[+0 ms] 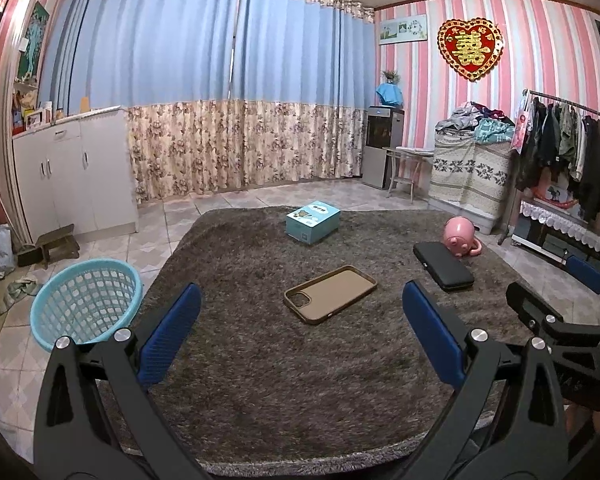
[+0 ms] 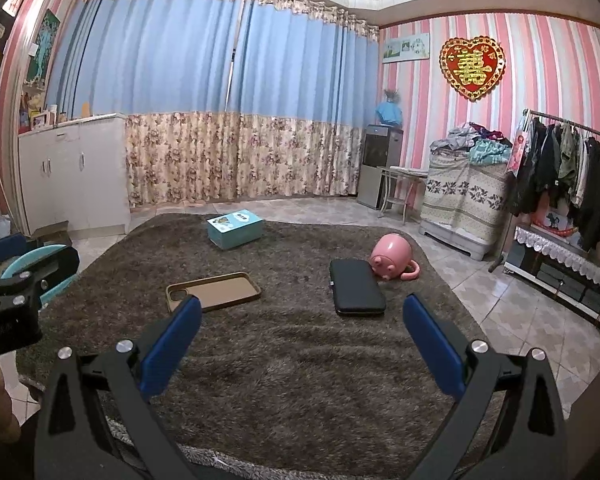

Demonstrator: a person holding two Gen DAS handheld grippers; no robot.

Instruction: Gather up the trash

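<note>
On the brown shaggy rug (image 1: 260, 360) lie a tan phone case (image 1: 330, 293) (image 2: 213, 291), a black zip case (image 1: 443, 265) (image 2: 356, 287), a pink pig-shaped cup (image 1: 460, 237) (image 2: 392, 257) tipped on its side, and a teal box (image 1: 313, 222) (image 2: 235, 229). A light blue plastic basket (image 1: 86, 304) (image 2: 40, 264) stands on the tiles off the rug's left edge. My left gripper (image 1: 302, 304) is open above the rug, short of the phone case. My right gripper (image 2: 302, 316) is open too, short of the black case, holding nothing.
White cabinets (image 1: 72, 176) stand at the left wall, with a small wooden stool (image 1: 58, 245) in front. A covered chest (image 1: 470, 176), a clothes rack (image 1: 568, 148) and a water dispenser (image 1: 382, 146) line the right side. Curtains (image 1: 220, 80) cover the back wall. A rag (image 1: 18, 290) lies on the tiles.
</note>
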